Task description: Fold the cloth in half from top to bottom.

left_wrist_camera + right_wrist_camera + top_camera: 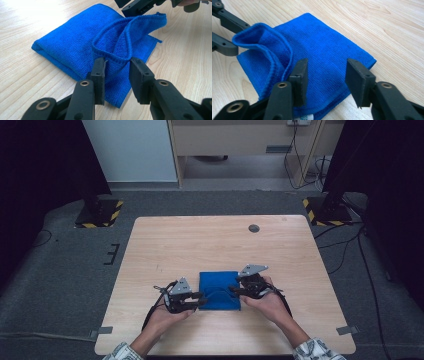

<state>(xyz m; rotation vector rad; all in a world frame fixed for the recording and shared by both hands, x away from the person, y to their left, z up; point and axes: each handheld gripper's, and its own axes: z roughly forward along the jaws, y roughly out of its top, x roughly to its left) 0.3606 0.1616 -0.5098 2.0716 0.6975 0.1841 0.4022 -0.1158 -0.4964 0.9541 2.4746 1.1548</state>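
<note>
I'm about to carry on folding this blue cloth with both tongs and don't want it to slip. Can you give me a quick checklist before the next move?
1. Blue cloth lies fully on the table: ok.
2. Left tongs have the raised hem between their jaws: ok.
3. Left tongs clamped on that hem: not ok, a gap shows beside it.
4. Right tongs gripping the cloth: not ok, the jaws stand apart over the flat part.
5. Raised fold standing up between the two tongs: ok.
6. Far edges of the cloth aligned: cannot tell.
</note>
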